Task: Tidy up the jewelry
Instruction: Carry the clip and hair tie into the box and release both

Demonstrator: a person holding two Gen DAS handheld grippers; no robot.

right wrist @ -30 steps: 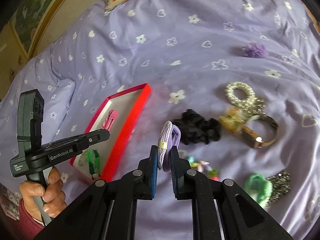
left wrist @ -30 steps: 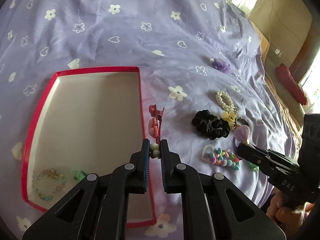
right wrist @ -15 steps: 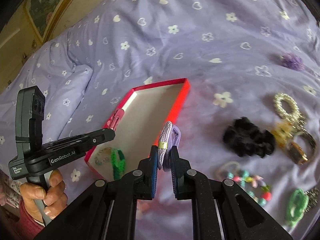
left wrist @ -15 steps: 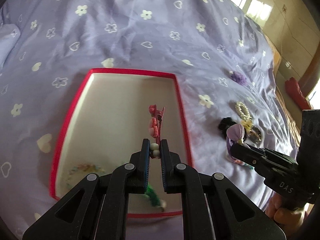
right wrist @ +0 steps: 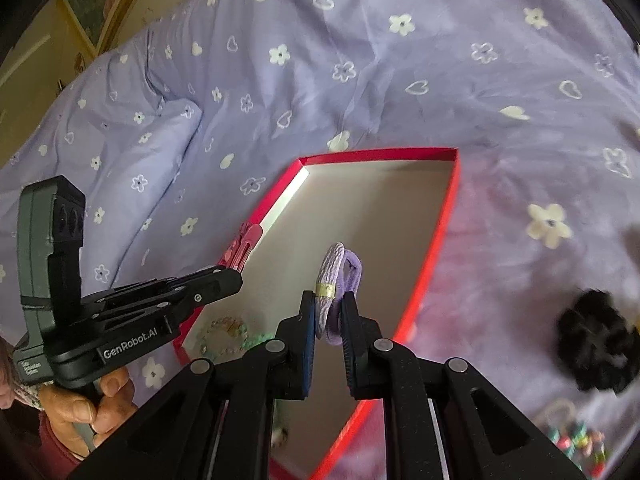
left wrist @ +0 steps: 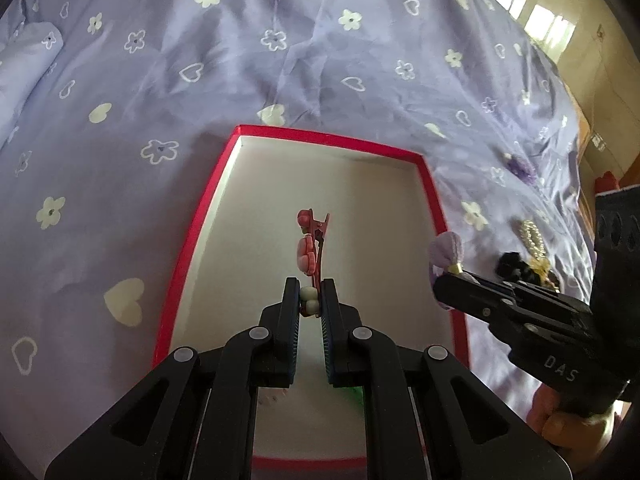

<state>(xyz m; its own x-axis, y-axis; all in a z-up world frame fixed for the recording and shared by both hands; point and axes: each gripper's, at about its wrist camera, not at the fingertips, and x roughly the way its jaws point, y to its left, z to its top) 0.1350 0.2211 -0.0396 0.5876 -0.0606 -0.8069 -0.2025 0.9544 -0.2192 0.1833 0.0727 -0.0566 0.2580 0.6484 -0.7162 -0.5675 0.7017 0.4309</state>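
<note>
1. The left gripper (left wrist: 310, 300) is pinching a pink hair clip (left wrist: 310, 246), poking beyond its tips over the red box (left wrist: 192, 240).
2. The right gripper (right wrist: 329, 316) is clamping a lilac hair tie (right wrist: 340, 270) over that box; beads, seemingly a bracelet (right wrist: 224, 330), are lying blurred below-left.
</note>
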